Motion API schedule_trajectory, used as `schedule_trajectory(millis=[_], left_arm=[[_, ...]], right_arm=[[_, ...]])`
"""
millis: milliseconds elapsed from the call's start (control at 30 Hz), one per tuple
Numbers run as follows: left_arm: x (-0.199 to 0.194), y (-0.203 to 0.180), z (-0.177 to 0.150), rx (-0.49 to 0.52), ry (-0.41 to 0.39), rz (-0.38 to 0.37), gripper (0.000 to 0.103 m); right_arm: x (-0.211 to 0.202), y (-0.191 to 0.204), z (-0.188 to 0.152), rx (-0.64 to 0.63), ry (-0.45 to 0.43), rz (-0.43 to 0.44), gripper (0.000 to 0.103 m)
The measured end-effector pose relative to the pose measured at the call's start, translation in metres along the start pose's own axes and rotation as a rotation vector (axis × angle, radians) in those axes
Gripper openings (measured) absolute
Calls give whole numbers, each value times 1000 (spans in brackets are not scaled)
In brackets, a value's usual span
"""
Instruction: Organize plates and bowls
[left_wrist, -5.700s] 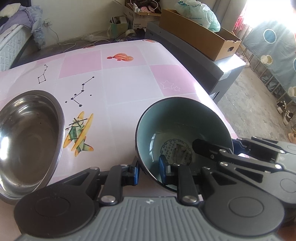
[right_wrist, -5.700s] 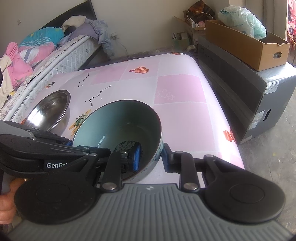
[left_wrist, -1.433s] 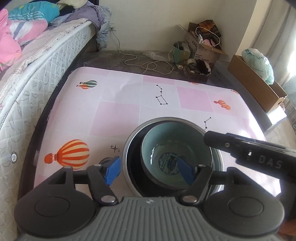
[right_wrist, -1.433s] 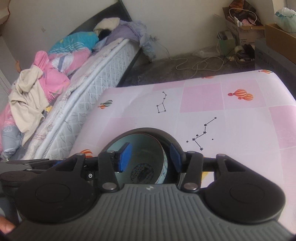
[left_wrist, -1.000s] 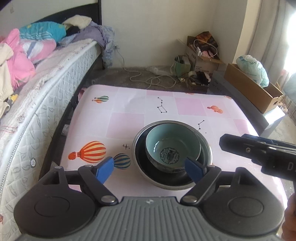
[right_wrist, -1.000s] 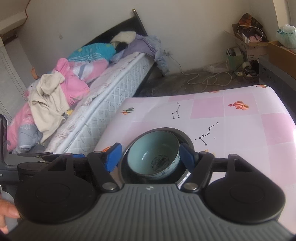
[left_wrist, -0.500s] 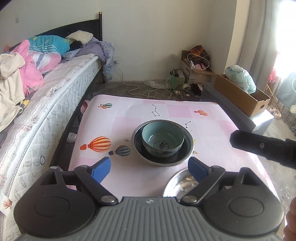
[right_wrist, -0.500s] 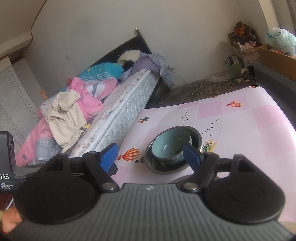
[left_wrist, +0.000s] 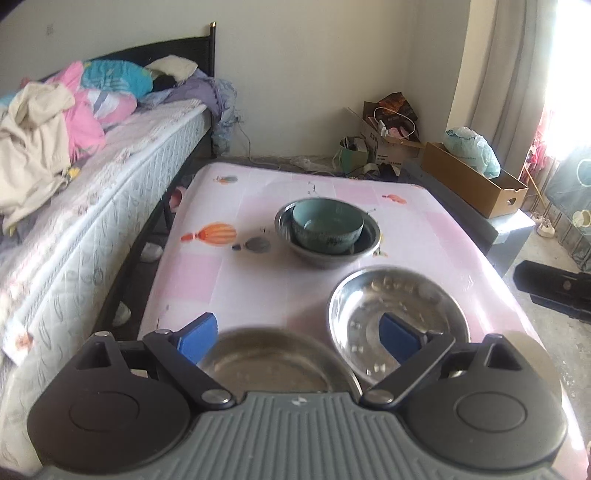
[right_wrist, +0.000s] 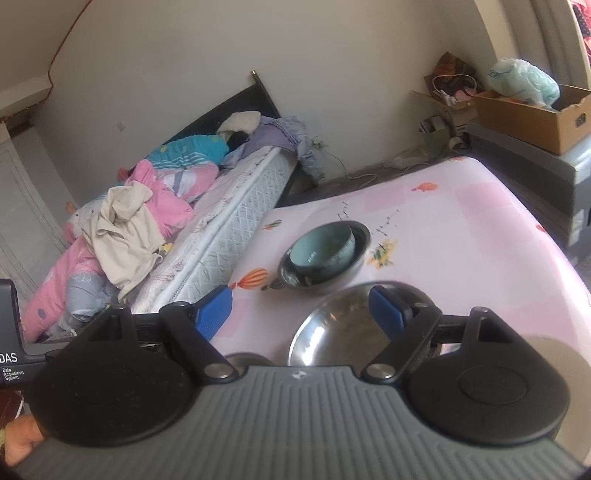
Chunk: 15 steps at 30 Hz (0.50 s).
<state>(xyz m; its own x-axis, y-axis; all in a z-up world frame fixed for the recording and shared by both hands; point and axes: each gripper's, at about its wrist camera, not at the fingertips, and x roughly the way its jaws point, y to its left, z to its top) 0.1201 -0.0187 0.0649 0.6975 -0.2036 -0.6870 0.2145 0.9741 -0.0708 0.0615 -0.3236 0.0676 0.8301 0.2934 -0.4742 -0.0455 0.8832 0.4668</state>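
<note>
The teal bowl (left_wrist: 327, 229) sat nested in a steel bowl (left_wrist: 328, 251) mid-bench, with two more steel dishes, a plate (left_wrist: 399, 317) and a near bowl (left_wrist: 273, 363), close to the bench's near edge. Both the left gripper (left_wrist: 297, 338) and right gripper (right_wrist: 301, 314) hovered above that edge, jaws wide and empty. A careless reach could probably knock those slick, shallow dishes off.
</note>
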Motion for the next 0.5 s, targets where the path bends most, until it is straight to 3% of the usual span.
schedule_trajectory(millis=[267,500], left_arm=[[-19,18,-61,-69,9,0,95],[-20,22,-107,-141,12,7,95]], right_arm=[[-25,2,-55,46,49,3,81],[-24,7,-109,55,137,10,81]])
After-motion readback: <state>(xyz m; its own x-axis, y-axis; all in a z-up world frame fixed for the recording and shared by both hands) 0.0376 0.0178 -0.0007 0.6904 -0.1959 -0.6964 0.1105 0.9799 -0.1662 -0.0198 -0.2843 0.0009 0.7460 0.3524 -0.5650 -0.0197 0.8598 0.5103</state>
